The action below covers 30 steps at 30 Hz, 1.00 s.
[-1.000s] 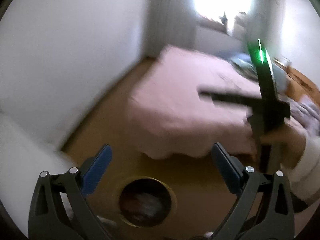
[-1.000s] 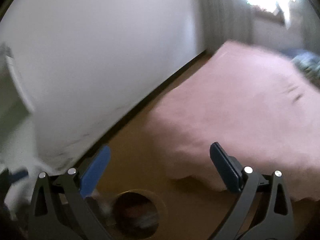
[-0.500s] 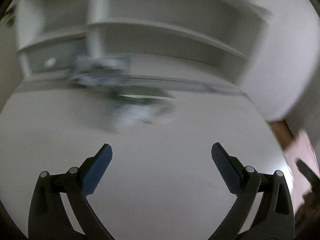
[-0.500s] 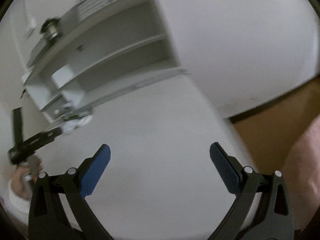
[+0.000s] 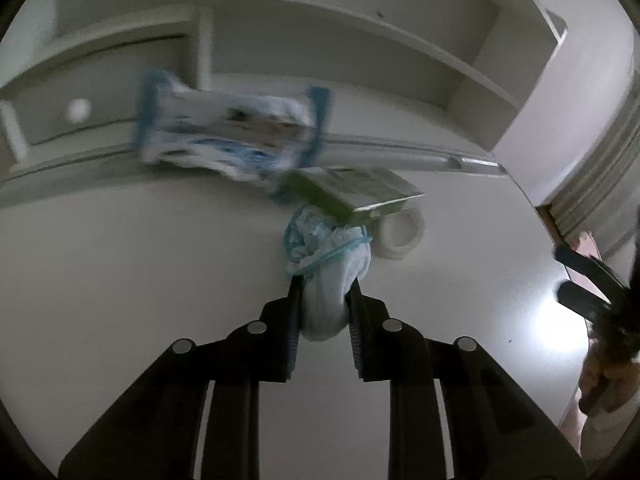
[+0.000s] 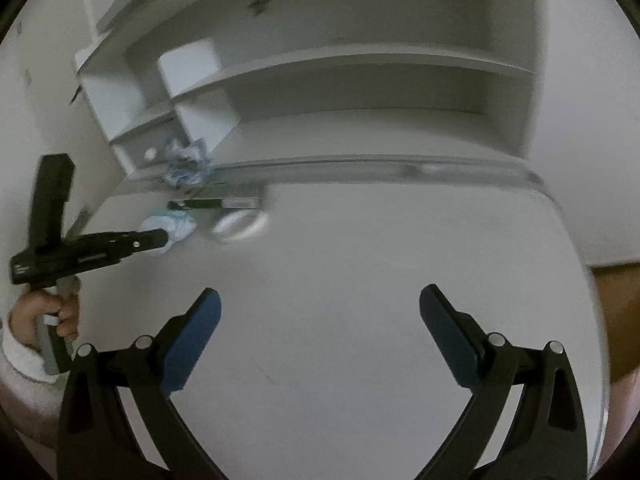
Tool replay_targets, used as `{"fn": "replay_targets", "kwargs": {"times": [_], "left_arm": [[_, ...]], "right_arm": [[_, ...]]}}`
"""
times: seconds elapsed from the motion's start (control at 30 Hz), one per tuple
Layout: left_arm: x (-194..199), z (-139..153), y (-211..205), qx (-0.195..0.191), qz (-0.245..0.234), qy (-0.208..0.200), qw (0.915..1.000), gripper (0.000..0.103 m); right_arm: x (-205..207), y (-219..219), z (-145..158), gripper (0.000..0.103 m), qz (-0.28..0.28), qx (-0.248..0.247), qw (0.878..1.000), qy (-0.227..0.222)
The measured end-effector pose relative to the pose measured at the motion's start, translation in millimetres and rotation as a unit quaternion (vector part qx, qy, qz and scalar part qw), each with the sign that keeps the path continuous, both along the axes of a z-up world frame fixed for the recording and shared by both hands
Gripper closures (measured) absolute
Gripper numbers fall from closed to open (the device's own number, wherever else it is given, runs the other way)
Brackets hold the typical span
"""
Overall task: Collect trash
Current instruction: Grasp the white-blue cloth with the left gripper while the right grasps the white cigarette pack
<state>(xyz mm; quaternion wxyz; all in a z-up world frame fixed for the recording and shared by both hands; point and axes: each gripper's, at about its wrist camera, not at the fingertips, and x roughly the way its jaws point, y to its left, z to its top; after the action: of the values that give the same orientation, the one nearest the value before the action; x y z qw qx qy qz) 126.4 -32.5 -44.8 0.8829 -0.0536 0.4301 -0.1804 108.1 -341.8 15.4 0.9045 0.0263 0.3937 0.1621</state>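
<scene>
My left gripper (image 5: 325,286) is shut on a crumpled white and light-blue face mask (image 5: 326,256) that lies on the white desk (image 5: 140,280). The mask bulges between the jaws and reaches forward to a green-edged box (image 5: 352,192) and a roll of white tape (image 5: 400,230). In the right wrist view the left gripper (image 6: 160,238) shows at the left, closed on the mask (image 6: 172,224). My right gripper (image 6: 320,300) is open and empty above the desk (image 6: 360,280).
A white and blue plastic packet (image 5: 228,136) lies at the back of the desk against white shelves (image 5: 340,40) with a small drawer knob (image 5: 79,109). The tape roll (image 6: 240,222) also shows in the right wrist view. Brown floor (image 6: 616,312) lies beyond the desk's right edge.
Both grippers swung from the floor bin and bed to the desk. My left gripper has moved up to the mask and closed on it. The right gripper stays open.
</scene>
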Motion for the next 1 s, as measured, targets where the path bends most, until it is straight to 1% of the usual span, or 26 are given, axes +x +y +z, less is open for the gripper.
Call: {"fn": "replay_targets", "kwargs": {"times": [0.1,0.13,0.17,0.2,0.23,0.27,0.33,0.4,0.47,0.53,0.6,0.73,0.83,0.93,1.0], "left_arm": [[-11,10,31,0.014,0.042,-0.015,0.9989,0.082],[-13,11,43,0.042,0.067,-0.026,0.9965,0.082],[-13,11,56,0.082,0.099,-0.041,0.9909,0.082],[-12,10,63,0.094,0.114,-0.044,0.9880,0.082],[-10,8,76,0.089,0.128,-0.039,0.9871,0.082],[-8,7,86,0.075,0.137,-0.034,0.9872,0.082],[-7,4,97,0.058,0.150,-0.034,0.9864,0.082],[-4,-1,97,0.050,0.147,-0.036,0.9873,0.082],[1,-4,93,0.046,0.135,-0.031,0.9893,0.082],[4,-3,89,0.045,0.132,-0.033,0.9897,0.082],[3,-3,92,0.033,0.130,-0.031,0.9905,0.082],[3,-5,97,0.012,0.132,-0.023,0.9909,0.081],[2,-5,94,0.016,0.132,-0.023,0.9908,0.081],[2,-6,94,0.015,0.134,-0.025,0.9905,0.081],[0,-4,97,0.013,0.140,-0.027,0.9897,0.081]], "right_arm": [[26,42,-4,0.007,0.058,-0.010,0.998,0.003],[33,54,-5,0.007,0.078,-0.016,0.997,0.005],[40,66,-7,0.007,0.101,-0.024,0.995,0.006],[49,76,-10,0.007,0.118,-0.034,0.992,0.005],[56,83,-12,0.007,0.127,-0.040,0.991,0.007],[67,88,-15,0.007,0.137,-0.040,0.990,0.011],[80,92,-18,0.007,0.146,-0.029,0.989,0.021],[95,94,-18,0.007,0.150,-0.011,0.988,0.030],[106,100,-18,0.007,0.158,-0.008,0.987,0.034],[114,106,-21,0.007,0.165,-0.023,0.985,0.040],[119,111,-23,0.007,0.163,-0.039,0.985,0.045],[113,122,-21,0.007,0.193,-0.034,0.979,0.049],[103,133,-17,0.007,0.212,-0.042,0.975,0.049],[91,141,-14,0.007,0.227,-0.033,0.972,0.052],[82,151,-15,0.007,0.246,-0.028,0.967,0.063]]}}
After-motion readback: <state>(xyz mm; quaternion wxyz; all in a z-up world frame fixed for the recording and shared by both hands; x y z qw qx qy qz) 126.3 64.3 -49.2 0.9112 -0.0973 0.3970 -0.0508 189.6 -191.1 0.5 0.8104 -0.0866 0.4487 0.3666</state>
